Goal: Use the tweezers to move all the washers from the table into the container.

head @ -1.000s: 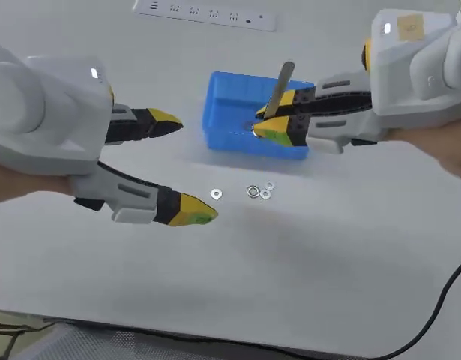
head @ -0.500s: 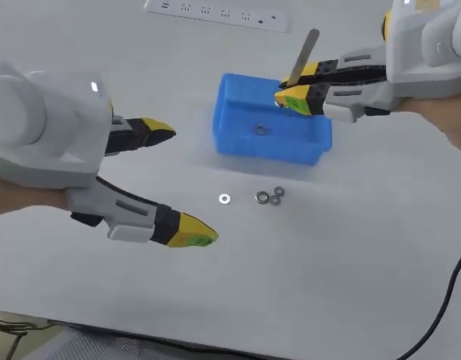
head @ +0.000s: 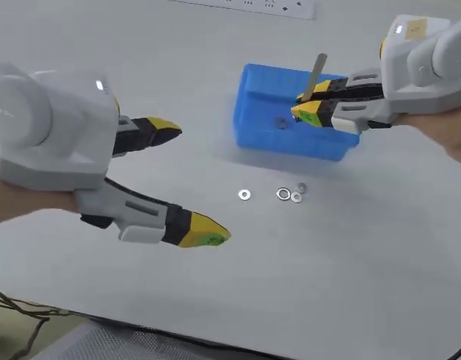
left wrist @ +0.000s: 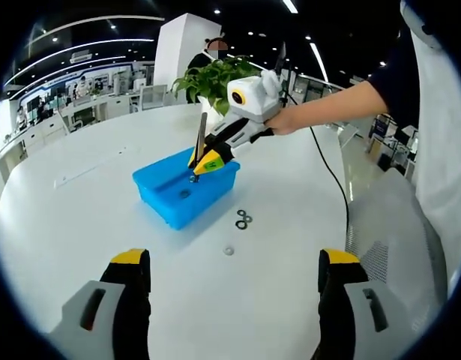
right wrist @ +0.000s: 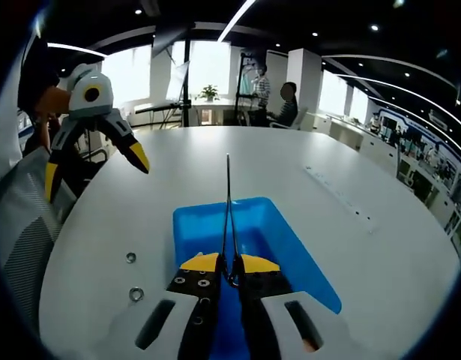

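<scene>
- Your R gripper point(head: 305, 114) is clamped on the tweezers point(head: 317, 71). Its jaws are nearly together, w/ the metal strip pinched between the yellow tips and the blunt end sticking up past them.
- The R gripper hangs over the blue container point(head: 254, 131). In the right gripper view the box lies directly under and ahead of the jaws.
- One washer point(head: 281, 122) lies on the container floor, just beside the R tips, on the side toward your L gripper.
- Can't tell if the tweezer points carry anything; too small to make out.
- Your L gripper point(head: 187, 182) is spread wide w/ nothing between the jaws. It sits above the table point(head: 327, 285), well apart from the container.
- A cluster of three washers point(head: 283, 194) lies on the table below the R gripper, near the container's front wall, approx. between the two grippers.
- A single washer point(head: 244, 195) lies apart from the cluster, toward the L gripper and near its lower tip.
- In the left gripper view the loose washers lie ahead of the L jaws, between them and the container.
</scene>
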Tool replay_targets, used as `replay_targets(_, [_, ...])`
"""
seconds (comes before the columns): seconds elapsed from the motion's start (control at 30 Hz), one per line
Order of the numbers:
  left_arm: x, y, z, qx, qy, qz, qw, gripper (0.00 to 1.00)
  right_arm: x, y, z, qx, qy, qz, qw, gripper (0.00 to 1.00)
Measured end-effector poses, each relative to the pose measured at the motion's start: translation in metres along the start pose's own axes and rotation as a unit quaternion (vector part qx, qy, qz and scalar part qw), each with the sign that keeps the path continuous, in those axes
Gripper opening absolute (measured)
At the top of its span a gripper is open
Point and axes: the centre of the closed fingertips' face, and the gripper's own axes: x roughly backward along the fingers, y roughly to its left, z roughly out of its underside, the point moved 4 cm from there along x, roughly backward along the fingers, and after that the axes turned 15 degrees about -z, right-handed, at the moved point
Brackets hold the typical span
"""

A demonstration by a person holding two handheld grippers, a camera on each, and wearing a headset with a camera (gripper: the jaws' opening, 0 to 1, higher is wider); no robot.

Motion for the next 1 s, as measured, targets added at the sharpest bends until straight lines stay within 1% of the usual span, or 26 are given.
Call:
replay_targets(0.07, [0.001, 0.0, 0.002, 0.0, 0.003, -0.002, 1.0, 0.98, -0.001, 0.0, 0.003, -0.002, 0.003, -0.001, 1.0, 0.09])
replay_targets(0.13, [0.002, 0.001, 0.002, 0.006, 0.003, -0.005, 1.0, 0.98, -0.003, -0.002, 0.008, -0.002, 0.006, 0.001, 1.0, 0.1])
replay_targets(0.23, [0.002, 0.002, 0.005, 0.013, 0.005, -0.007, 0.9999, 0.98, -0.004, -0.002, 0.011, -0.005, 0.008, 0.001, 1.0, 0.1])
replay_targets(0.43, [0.002, 0.003, 0.007, 0.018, 0.011, -0.007, 0.9998, 0.98, -0.006, 0.001, 0.009, -0.009, 0.003, -0.007, 0.9999, 0.1])
replay_targets(0.53, [0.002, 0.004, 0.007, 0.017, 0.009, -0.008, 0.9998, 0.98, -0.006, 0.002, 0.009, -0.007, 0.008, -0.008, 0.9999, 0.09])
replay_targets(0.63, [0.002, 0.005, 0.006, 0.019, 0.008, -0.009, 0.9997, 0.98, -0.006, 0.003, 0.008, -0.005, 0.006, -0.008, 0.9999, 0.09])
replay_targets(0.77, [-0.001, 0.009, 0.002, 0.019, 0.005, -0.013, 0.9997, 0.97, -0.005, 0.005, 0.006, -0.004, 0.009, -0.005, 0.9999, 0.08])
replay_targets(0.83, [-0.001, 0.012, 0.0, 0.013, 0.002, -0.019, 0.9997, 0.96, -0.004, 0.005, 0.004, 0.001, 0.012, -0.001, 0.9999, 0.08])
replay_targets(0.93, [-0.005, 0.017, -0.009, 0.009, -0.006, -0.017, 0.9998, 0.95, -0.003, 0.005, 0.001, 0.001, 0.009, 0.0, 1.0, 0.08])
replay_targets(1.0, [-0.01, 0.021, -0.016, 0.006, -0.014, -0.015, 0.9998, 0.95, -0.002, 0.006, -0.002, 0.004, 0.01, -0.001, 0.9999, 0.08])
